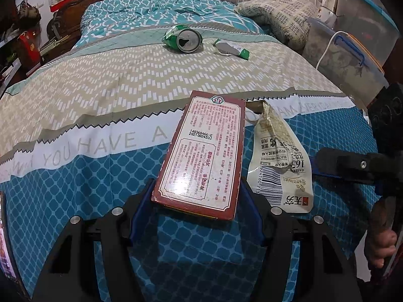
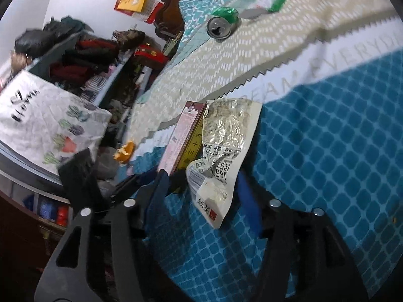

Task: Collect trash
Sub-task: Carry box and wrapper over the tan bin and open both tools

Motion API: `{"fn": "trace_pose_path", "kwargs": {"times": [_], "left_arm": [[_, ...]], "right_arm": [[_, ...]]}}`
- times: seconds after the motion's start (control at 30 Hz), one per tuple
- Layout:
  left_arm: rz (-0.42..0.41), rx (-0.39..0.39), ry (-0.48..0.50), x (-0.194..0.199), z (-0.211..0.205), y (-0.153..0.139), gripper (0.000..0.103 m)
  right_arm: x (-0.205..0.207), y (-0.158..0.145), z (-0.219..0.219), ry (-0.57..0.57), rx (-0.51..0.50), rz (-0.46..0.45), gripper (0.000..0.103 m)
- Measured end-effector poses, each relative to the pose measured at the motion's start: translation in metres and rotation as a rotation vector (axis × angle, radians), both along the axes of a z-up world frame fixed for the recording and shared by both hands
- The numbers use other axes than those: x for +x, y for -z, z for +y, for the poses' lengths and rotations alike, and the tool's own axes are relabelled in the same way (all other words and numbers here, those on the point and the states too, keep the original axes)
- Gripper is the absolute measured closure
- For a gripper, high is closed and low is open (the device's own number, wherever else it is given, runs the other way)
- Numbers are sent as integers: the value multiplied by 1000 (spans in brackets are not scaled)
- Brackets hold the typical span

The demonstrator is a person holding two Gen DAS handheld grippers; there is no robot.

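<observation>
Left gripper (image 1: 196, 216) fingers clamp the box (image 1: 201, 156). Right gripper (image 2: 201, 201) fingers released, straddling the wrapper (image 2: 224, 151) (pads clear). Can (image 1: 185, 39) farther up the bed (image 1: 100, 83).

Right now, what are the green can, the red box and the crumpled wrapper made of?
Crushed green can: thin metal, likely aluminium, with a dented wall and shiny lid. Flat red printed box: matte cardboard with crisp edges. Crumpled pale wrapper: glossy plastic or foil film that creases and glints.
</observation>
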State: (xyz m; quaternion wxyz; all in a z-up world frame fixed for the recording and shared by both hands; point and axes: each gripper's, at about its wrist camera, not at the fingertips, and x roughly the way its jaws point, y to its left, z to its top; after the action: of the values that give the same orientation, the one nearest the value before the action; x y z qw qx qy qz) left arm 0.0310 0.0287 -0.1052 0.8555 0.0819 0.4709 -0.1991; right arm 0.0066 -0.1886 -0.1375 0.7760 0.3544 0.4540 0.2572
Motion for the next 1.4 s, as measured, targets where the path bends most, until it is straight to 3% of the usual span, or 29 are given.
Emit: {"fn": "trace_pose_path", "kwargs": {"times": [0.13,0.27,0.4,0.63,0.77,0.97,1.23,1.4], "left_arm": [[0,-7,5,-1,1,0,43],[8,-23,7,0,4,-1,43],[18,-38,5,1,5,-1,43],[47,-117,17,5,7,-11,43],[53,-147,68,9,-13,-20,43],[60,-139,243,17,-97,-30,43],[37,-100,567,16,-281,-41,43],[61,-104,664,27,-391,-45,43]], "right_arm": [[7,-1,14,-11,-72,-18,48],[10,3,27,-38,-118,-10,80],[2,-4,22,-9,-116,-41,89],[-18,-23,-12,83,-160,-102,92],[-30,-21,-55,186,-169,-93,92],[-62,-21,-143,401,-209,-91,92],[-113,-40,-280,707,-317,-104,92],[-119,-56,-365,837,-423,-81,92]]}}
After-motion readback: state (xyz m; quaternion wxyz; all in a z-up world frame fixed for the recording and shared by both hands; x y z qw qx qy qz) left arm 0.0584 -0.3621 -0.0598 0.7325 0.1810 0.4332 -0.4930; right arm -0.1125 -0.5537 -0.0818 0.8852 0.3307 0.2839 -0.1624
